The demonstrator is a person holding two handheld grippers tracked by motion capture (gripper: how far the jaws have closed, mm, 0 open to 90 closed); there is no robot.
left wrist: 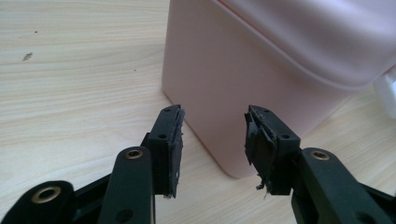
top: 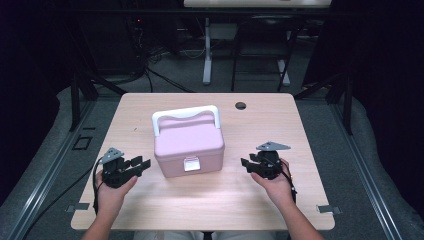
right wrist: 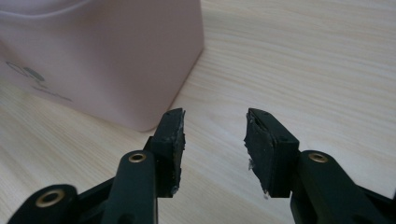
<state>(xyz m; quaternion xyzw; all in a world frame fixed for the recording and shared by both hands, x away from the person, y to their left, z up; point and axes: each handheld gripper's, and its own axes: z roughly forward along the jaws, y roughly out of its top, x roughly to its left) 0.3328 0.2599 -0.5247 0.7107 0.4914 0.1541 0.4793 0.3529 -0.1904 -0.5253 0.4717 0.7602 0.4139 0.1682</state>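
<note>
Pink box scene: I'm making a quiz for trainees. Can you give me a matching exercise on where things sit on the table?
Things:
1. pink box
2. left hand-held gripper
3. right hand-held gripper
4. white handle

Places or states:
A. right of the box, jaws apart, empty
B. middle of the table
C. on the box's lid, at its far side
D. left of the box, jaws apart, empty

Pairs: 1-B, 2-D, 3-A, 4-C

Light wood-grain table [top: 280,120], round cable hole [top: 240,105] near far edge. Grey carpet floor [top: 170,75]. Dark surroundings left and right. Beyond far edge: white desk leg [top: 207,52], black frame legs [top: 287,60], loose cables [top: 150,60].
</note>
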